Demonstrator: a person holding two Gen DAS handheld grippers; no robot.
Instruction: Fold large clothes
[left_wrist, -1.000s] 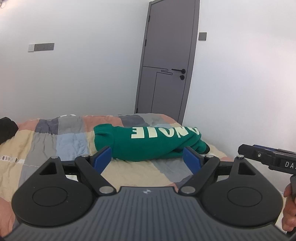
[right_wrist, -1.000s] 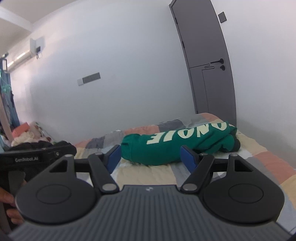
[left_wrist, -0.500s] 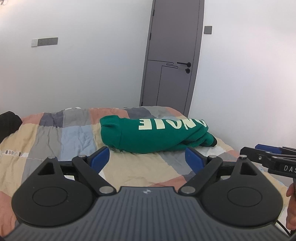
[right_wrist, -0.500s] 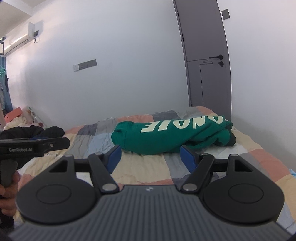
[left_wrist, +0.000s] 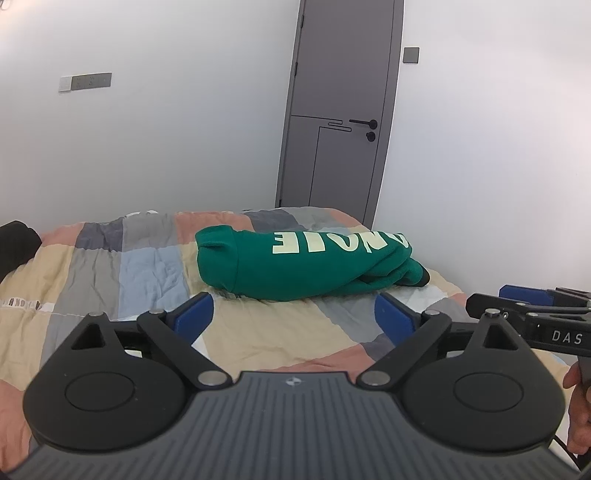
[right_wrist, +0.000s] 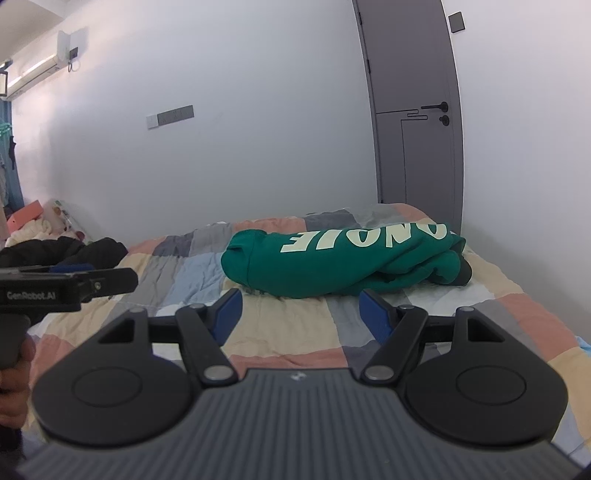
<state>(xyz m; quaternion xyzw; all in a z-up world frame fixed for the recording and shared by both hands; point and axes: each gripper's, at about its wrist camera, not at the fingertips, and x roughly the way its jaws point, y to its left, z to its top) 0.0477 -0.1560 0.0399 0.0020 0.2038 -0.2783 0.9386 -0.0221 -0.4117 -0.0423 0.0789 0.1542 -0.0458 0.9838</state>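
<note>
One green sweatshirt (left_wrist: 295, 267), folded into a long bundle with pale lettering on top, lies across the far half of one bed covered by a patchwork quilt (left_wrist: 122, 273); a dark cuff shows at the bundle's right end. Two grippers are held above the near part of the bed. The left gripper (left_wrist: 293, 315) has its two blue pads (left_wrist: 194, 314) set wide apart, holding nothing, well short of the sweatshirt. The right gripper (right_wrist: 300, 309) likewise stands wide, empty, its pads framing the bundle from the near side without touching it. Each gripper appears at the edge of the other's view, held by one hand (right_wrist: 14, 391). One grey door (left_wrist: 340, 110) stands at the far right. One dark garment (right_wrist: 74, 249) lies at the far left of the bed.
</note>
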